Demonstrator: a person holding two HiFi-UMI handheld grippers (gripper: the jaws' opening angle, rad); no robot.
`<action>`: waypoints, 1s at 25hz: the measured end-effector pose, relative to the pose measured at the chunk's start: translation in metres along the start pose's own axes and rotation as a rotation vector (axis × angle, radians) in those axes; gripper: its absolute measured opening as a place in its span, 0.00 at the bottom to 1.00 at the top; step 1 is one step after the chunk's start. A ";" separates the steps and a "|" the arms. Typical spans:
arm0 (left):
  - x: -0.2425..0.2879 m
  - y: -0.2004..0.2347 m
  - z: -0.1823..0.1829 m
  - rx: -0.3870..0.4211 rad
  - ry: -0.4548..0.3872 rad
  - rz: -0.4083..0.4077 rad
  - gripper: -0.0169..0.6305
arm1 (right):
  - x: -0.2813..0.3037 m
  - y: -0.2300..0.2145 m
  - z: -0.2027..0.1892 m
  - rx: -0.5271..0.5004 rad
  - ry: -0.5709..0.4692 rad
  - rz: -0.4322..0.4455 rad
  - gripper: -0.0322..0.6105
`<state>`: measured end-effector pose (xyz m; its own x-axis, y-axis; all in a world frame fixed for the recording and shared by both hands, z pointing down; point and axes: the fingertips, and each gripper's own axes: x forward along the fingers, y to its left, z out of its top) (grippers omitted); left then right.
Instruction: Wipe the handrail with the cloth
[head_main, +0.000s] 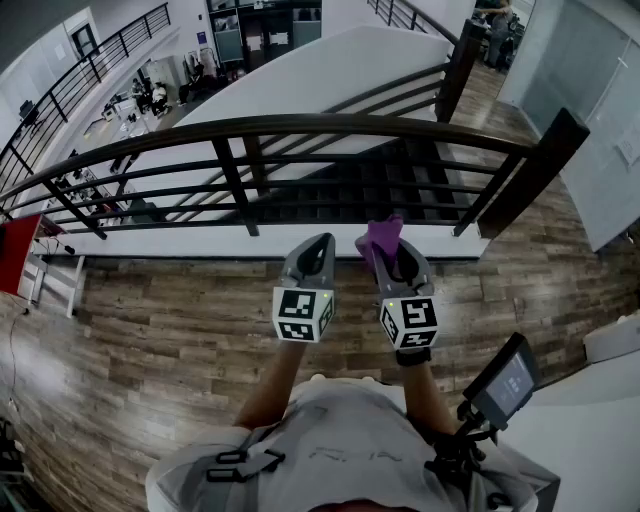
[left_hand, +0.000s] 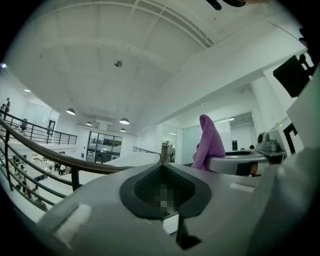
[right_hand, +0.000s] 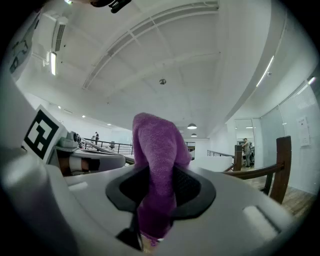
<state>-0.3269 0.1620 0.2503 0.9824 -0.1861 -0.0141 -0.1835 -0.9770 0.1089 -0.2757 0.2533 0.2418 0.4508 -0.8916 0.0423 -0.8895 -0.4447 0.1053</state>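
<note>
Wood-plank flooring (head_main: 180, 320) in mixed brown tones is seen from above, at the edge of an upper landing in a bright white hall. Along that edge a dark brown handrail (head_main: 300, 125) is set, smooth and rounded on top, with thin dark horizontal bars beneath it and a thick square post (head_main: 535, 170) at its right end.

Two grey plastic tongs are held side by side and level in front of the rail. The left gripper (head_main: 318, 243) is seen with its black ribbed pads brought together and nothing between them. The right gripper (head_main: 390, 250) is narrowed onto a purple cloth (head_main: 383, 235), which is pinched between its pads. Soft and fuzzy like towelling, the cloth is bunched into a rounded fold that stands up above the jaw tips, with a short end hanging below. It is kept short of the handrail, and no contact with it is seen.

A white cube with black square markers (head_main: 302, 313) is carried on each gripper.
</note>
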 end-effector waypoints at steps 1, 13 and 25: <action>-0.002 0.004 0.001 -0.004 -0.004 0.002 0.03 | 0.001 0.004 0.000 -0.002 0.004 -0.001 0.24; 0.019 0.033 -0.023 -0.041 0.032 0.022 0.03 | 0.039 -0.003 -0.032 0.070 0.053 -0.001 0.25; 0.158 0.069 0.003 0.022 -0.011 0.102 0.03 | 0.167 -0.074 0.004 -0.005 -0.106 0.192 0.25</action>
<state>-0.1843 0.0653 0.2529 0.9583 -0.2855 -0.0151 -0.2832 -0.9550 0.0882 -0.1345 0.1368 0.2367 0.2626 -0.9640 -0.0429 -0.9577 -0.2658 0.1103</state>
